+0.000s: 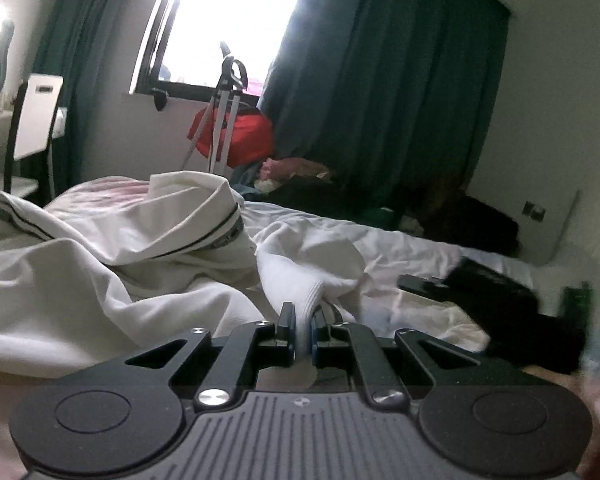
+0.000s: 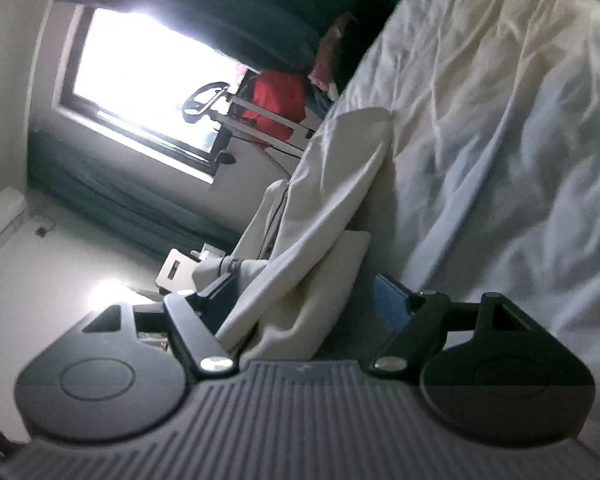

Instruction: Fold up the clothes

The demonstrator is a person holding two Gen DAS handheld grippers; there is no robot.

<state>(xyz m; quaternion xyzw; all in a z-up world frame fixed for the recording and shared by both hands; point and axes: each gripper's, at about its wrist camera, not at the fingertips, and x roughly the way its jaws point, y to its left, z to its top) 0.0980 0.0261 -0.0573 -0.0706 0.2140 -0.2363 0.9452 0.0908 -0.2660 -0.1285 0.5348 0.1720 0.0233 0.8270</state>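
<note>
The left claw pinches a fold of the white garment, which lies crumpled on the bed. The right claw stands wide, cloth between its fingers, not clamped.

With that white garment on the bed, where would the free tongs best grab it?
Probably at the dark-striped hem, coming in from the side: it stands up in a raised fold off the bed sheet, an edge to slip over. The left tongs already pinch a bunched part of the white garment.

Left claw pinches white garment — on bed.
</note>
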